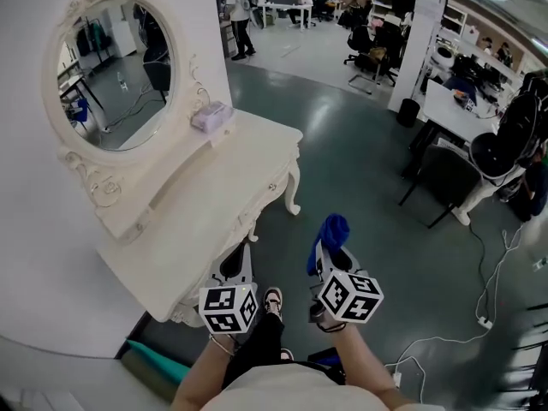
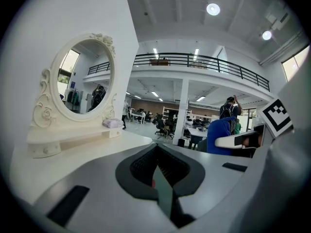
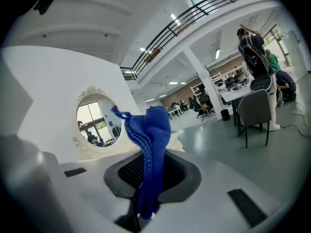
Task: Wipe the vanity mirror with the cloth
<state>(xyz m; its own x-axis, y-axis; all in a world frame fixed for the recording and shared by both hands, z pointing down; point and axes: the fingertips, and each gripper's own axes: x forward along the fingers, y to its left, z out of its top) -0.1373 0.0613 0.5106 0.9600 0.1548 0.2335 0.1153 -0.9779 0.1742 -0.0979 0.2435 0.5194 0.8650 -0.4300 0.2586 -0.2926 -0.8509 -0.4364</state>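
Note:
The oval vanity mirror (image 1: 114, 74) in a carved white frame stands on the white dressing table (image 1: 214, 204) at the left of the head view. It also shows in the left gripper view as the mirror (image 2: 82, 76) and in the right gripper view as the mirror (image 3: 98, 125). My right gripper (image 1: 328, 248) is shut on a blue cloth (image 1: 330, 234), held to the right of the table's front corner; the cloth (image 3: 148, 149) sticks up from between its jaws. My left gripper (image 1: 236, 264) is shut and empty, just off the table's front edge.
A small lilac box (image 1: 211, 116) lies on the table's raised shelf beside the mirror. The person's shoe (image 1: 272, 301) rests on the grey floor below. Desks, office chairs (image 1: 445, 174) and people fill the room to the right; a cable (image 1: 479, 319) trails across the floor.

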